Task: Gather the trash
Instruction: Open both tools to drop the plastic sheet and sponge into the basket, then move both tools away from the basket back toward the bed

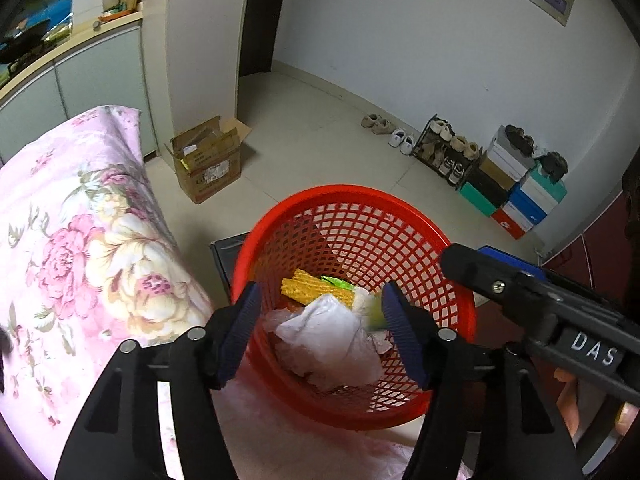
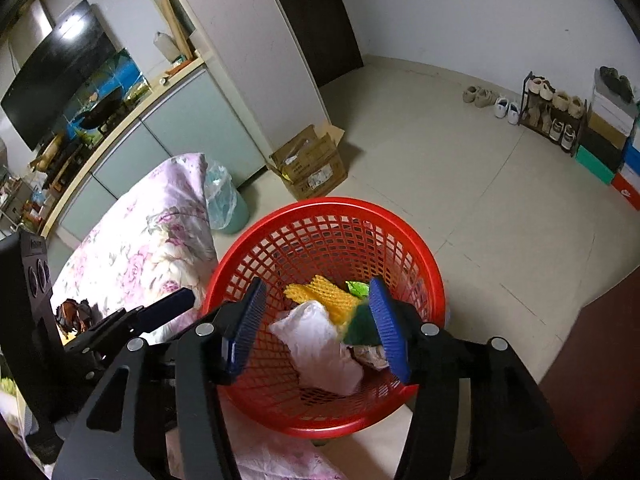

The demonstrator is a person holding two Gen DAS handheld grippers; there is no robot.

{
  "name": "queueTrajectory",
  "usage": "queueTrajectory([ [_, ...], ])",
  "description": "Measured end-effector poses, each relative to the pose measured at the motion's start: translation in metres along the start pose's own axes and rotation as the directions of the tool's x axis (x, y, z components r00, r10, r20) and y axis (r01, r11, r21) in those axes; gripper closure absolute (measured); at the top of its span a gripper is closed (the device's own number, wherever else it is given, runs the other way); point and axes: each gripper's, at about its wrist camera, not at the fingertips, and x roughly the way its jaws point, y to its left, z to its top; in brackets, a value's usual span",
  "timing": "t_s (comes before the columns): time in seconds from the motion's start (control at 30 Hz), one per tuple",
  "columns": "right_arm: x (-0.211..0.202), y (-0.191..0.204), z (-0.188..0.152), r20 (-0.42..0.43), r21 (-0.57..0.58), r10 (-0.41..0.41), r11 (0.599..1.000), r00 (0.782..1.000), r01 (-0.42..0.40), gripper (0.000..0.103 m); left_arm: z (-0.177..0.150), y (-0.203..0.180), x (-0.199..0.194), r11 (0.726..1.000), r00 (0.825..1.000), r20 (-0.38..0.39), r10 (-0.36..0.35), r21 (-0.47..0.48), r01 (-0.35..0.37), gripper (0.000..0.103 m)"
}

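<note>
Left gripper [image 1: 318, 334], right gripper [image 2: 316, 328]: both spread, nothing pinched, above red mesh basket [image 1: 460, 292]. Contents: white plastic bag [image 1: 328, 336], yellow foam netting [image 1: 308, 290], green-yellow sponge [image 2: 362, 326].

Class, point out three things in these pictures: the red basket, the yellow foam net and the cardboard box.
red basket [image 1: 352, 194], left wrist view, on its far rim.
yellow foam net [image 2: 320, 292], right wrist view, on its mesh middle.
cardboard box [image 2: 316, 174], right wrist view, on its front side.

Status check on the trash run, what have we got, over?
Left gripper open, empty. Right gripper open, green-yellow sponge dropping off its pad. Red basket holds white bag, yellow foam net. Nothing blocking.
</note>
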Motion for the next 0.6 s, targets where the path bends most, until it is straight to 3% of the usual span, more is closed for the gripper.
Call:
queueTrajectory([
  [0.27,-0.023,0.006,-0.003,0.052,-0.016,0.007,1.0,0.999,-0.007,0.05,-0.001,0.008,-0.029,0.999,0.998,0.058,0.034,-0.011,-0.033,0.028],
  [0.6,-0.054,0.016,-0.005,0.138,-0.04,0.005,0.999,0.99,0.001,0.05,-0.008,0.024,-0.06,0.994,0.988,0.112,0.109,-0.036,-0.106,0.028],
])
